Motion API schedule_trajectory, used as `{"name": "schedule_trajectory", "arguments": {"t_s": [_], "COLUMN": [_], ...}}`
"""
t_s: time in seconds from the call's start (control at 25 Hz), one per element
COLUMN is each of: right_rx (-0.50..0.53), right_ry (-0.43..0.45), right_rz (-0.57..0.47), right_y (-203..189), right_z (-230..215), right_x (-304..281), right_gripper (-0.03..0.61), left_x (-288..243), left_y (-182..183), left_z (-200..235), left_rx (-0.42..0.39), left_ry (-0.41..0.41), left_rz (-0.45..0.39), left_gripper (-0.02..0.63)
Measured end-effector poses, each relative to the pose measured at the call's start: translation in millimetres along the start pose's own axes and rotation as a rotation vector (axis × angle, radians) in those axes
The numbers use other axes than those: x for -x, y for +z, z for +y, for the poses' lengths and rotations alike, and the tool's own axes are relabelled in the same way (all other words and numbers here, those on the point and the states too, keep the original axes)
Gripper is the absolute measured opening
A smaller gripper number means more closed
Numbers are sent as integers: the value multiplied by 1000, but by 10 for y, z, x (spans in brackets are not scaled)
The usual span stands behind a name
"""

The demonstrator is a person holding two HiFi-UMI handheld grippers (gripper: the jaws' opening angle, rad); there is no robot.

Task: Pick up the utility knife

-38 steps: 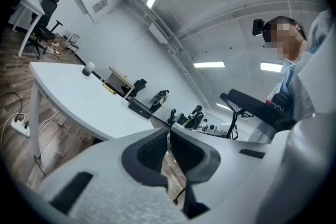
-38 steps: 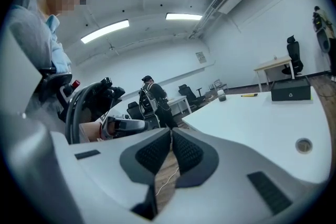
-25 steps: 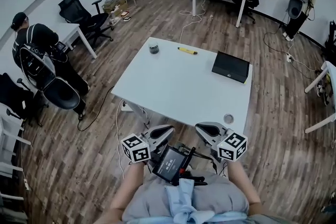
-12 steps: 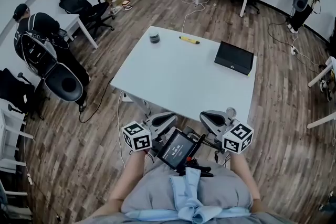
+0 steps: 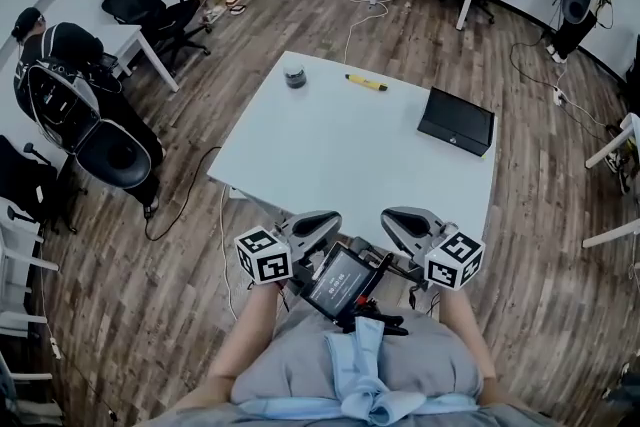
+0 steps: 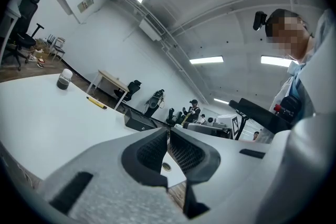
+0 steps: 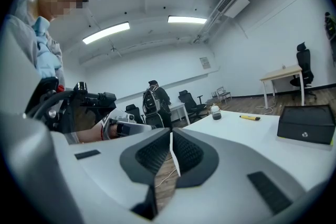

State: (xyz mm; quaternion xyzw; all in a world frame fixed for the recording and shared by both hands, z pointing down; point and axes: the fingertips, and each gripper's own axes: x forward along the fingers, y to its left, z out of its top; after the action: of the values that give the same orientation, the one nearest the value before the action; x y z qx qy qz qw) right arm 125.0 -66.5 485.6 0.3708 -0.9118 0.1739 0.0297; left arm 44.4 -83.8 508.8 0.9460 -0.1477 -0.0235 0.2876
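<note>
Wood-plank floor (image 5: pixel 120 315) surrounds a white counter (image 5: pixel 330 155) in an open office room, with a second person (image 5: pixel 55 55) among office chairs (image 5: pixel 150 10) at the far left. Nothing of the pick-up is done as far as the views show. The yellow utility knife (image 5: pixel 367 83) lies flat near the counter's far edge, touched by neither gripper. A small dark jar (image 5: pixel 294 74) stands to its left, and a black box (image 5: pixel 457 121) sits to its right and nearer. Both grippers hang at the counter's near edge, close to the wearer's body and well apart from the knife. The left gripper (image 6: pixel 168 131) has its fingers (image 6: pixel 152 152) pressed together, ribbed faces meeting with no gap and nothing between them; only counter and floor show beyond. The right gripper (image 7: pixel 171 136) has its fingers (image 7: pixel 189 155) together on nothing too, and its view shows the knife far off across the counter. By my judgement the whole job is left: reaching across the counter, parting one gripper's fingers, setting them around the knife's body, closing on it and lifting it clear.
</note>
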Motion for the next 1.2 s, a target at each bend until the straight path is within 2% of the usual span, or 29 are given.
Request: {"name": "schedule_trajectory", "arguments": {"t_s": [0.48,1.0,1.2], "right_rx": [-30,-38,6], "right_ry": [-35,-133,-202], "right_rz": [11,26,61], "right_y": [268,375,372], "right_z": [-458,-867,-1074], "right_x": [-726,-1289,-1487], "right_gripper": [31,31,31], "left_x": [-172,-129,-57], "left_y": [522,804,847], "left_z": [725,1413,1671], "left_rx": [9,38,56], "left_ry": [-51,-97,-109], "left_rz": [38,58,74], "left_gripper": [20,20,20]}}
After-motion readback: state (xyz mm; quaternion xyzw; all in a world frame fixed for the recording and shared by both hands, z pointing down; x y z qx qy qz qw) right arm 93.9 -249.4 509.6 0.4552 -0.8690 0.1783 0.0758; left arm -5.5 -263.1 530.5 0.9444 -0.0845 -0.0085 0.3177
